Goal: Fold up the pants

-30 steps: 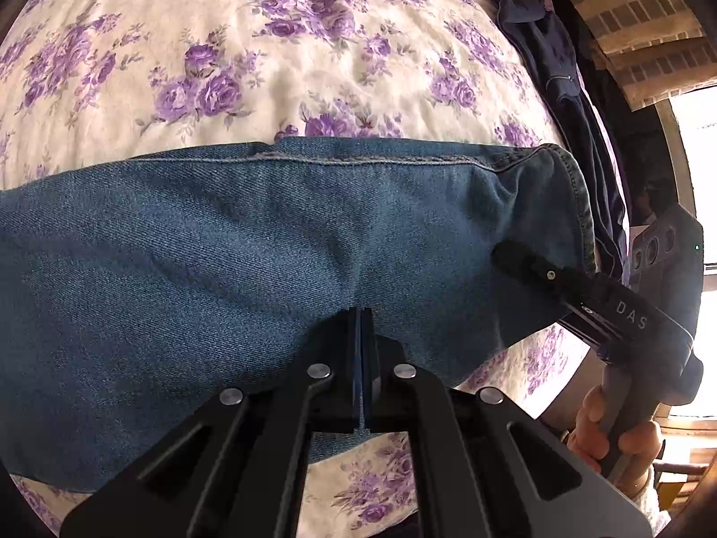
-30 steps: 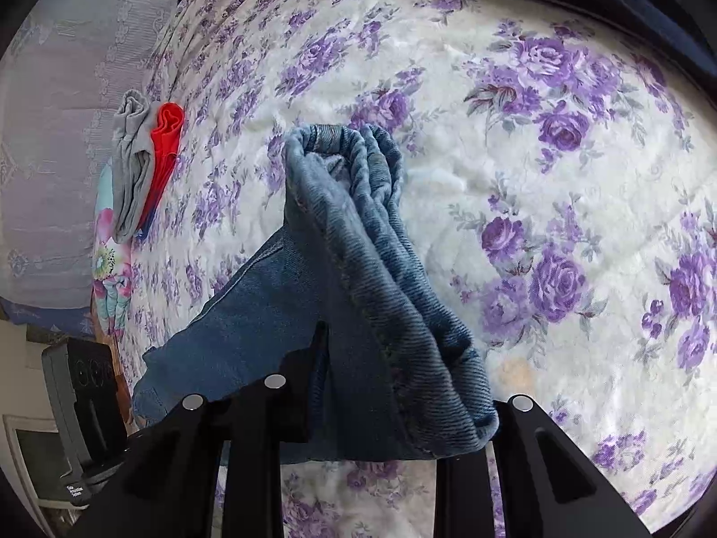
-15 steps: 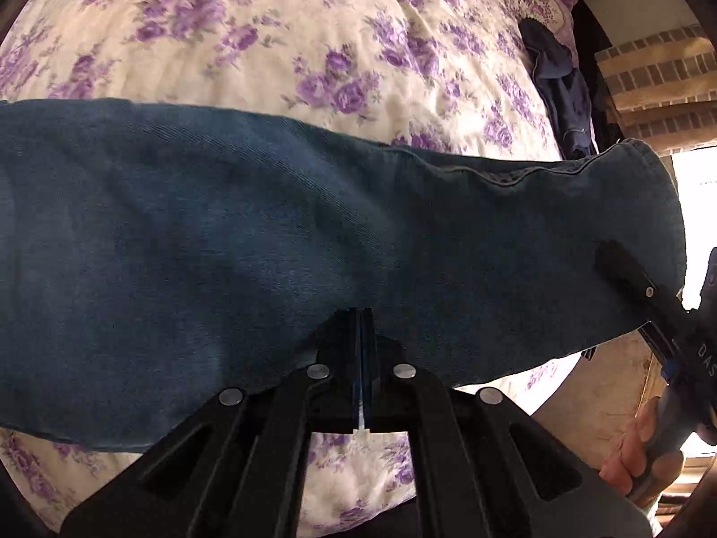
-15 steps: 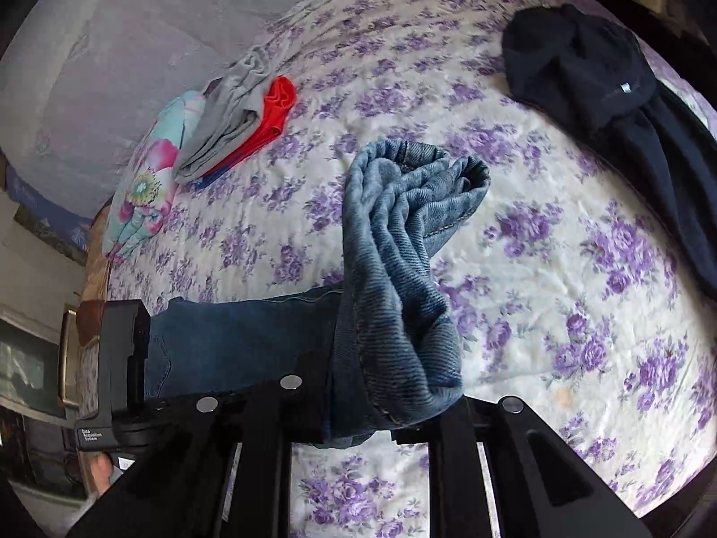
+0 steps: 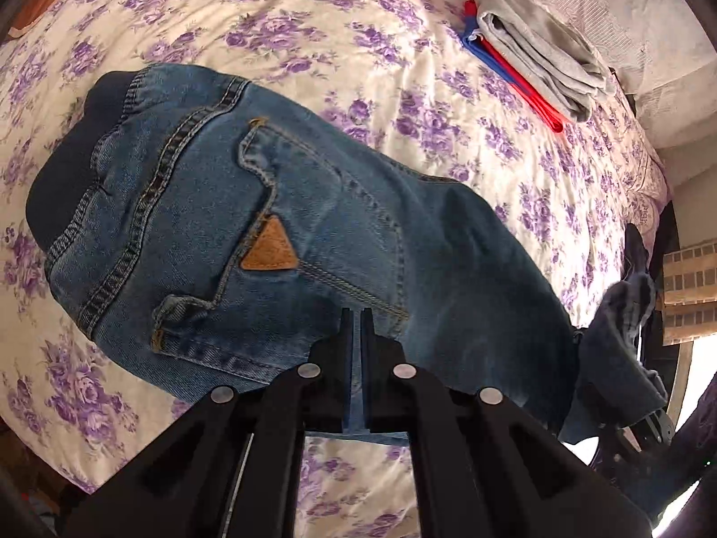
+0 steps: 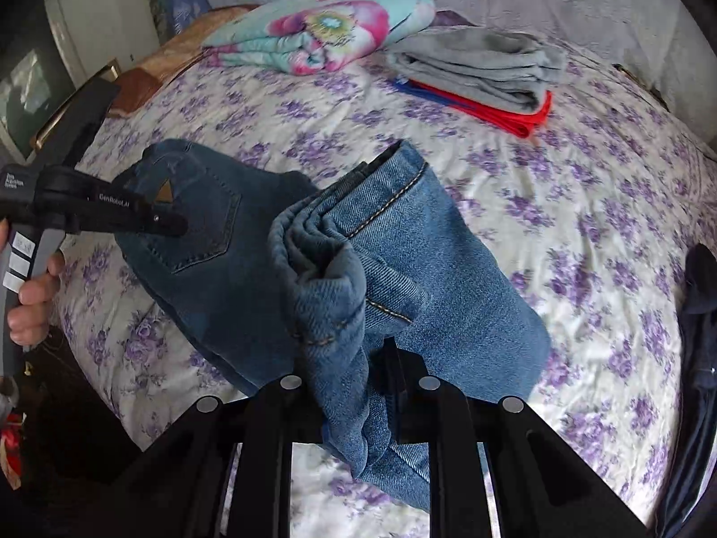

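The left tool [image 5: 356,327] is clamped tight on the near edge of the jeans [image 5: 278,242], close to the back pocket with its tan triangular patch [image 5: 268,246]; it is held level by a hand [image 6: 33,296] at the left. The right tool [image 6: 358,372] is closed on the bunched leg ends, which are lifted above the flowered bed [image 6: 582,233]. The seat of the jeans lies on the bed. Folded grey and red clothes [image 6: 484,71] are stacked at the far side.
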Action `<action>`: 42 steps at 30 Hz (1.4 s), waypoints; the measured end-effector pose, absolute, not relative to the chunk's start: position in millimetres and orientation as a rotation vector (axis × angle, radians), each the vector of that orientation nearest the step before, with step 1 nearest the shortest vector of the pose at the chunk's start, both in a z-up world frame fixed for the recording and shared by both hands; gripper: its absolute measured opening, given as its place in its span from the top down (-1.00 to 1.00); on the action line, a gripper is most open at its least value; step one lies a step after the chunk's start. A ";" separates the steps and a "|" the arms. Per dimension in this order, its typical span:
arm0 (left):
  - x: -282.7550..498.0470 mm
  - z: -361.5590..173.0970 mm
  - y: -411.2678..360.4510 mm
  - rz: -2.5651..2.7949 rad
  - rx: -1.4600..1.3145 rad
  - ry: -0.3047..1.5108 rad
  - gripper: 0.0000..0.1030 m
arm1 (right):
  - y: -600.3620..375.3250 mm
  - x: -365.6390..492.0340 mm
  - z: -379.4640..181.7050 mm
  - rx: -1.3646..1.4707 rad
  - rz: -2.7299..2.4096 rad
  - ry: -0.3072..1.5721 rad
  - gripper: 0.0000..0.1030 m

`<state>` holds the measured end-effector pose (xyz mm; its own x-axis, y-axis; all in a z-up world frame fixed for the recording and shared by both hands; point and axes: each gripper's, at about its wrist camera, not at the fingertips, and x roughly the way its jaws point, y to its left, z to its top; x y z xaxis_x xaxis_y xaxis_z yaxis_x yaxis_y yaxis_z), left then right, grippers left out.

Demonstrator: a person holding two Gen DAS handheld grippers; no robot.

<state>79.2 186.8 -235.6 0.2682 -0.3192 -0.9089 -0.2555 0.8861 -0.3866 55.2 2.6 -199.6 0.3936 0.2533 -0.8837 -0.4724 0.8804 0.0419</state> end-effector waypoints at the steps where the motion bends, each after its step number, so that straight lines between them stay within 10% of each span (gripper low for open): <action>1: 80.5 -240.1 186.5 -0.059 -0.522 1.321 0.98 | 14.8 57.8 -211.9 -0.249 0.479 1.096 0.66; 15: 87.2 -268.8 186.0 -0.111 -0.546 1.340 0.97 | 16.4 61.8 -181.9 -0.054 0.637 1.243 -0.24; 16: 87.6 -268.5 184.6 -0.107 -0.538 1.340 0.97 | 12.6 63.2 -177.0 -0.039 0.636 1.226 -0.20; 19: 89.5 -267.8 181.2 -0.103 -0.513 1.343 0.97 | 12.4 70.4 -182.5 -0.033 0.636 1.232 0.82; 25: 92.1 -270.0 184.5 -0.115 -0.530 1.354 0.97 | 36.5 68.9 -259.9 -0.046 0.657 1.419 0.89; 36: 65.6 -218.7 198.9 -0.096 -0.564 1.253 0.95 | 36.8 122.7 -216.6 -0.085 0.530 1.279 0.83; 39: 47.3 -191.0 222.4 -0.041 -0.599 1.172 0.72 | 35.5 143.1 -247.8 -0.112 0.481 1.331 0.86; 42: 28.5 -171.8 255.5 0.079 -0.635 1.104 -0.36 | 31.9 147.1 -252.9 -0.096 0.475 1.313 0.87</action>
<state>28.5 255.5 -171.8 0.4658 -0.2461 -0.8500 -0.3647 0.8218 -0.4378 147.1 31.9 -252.9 0.1741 0.2806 -0.9439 -0.3879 0.9006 0.1962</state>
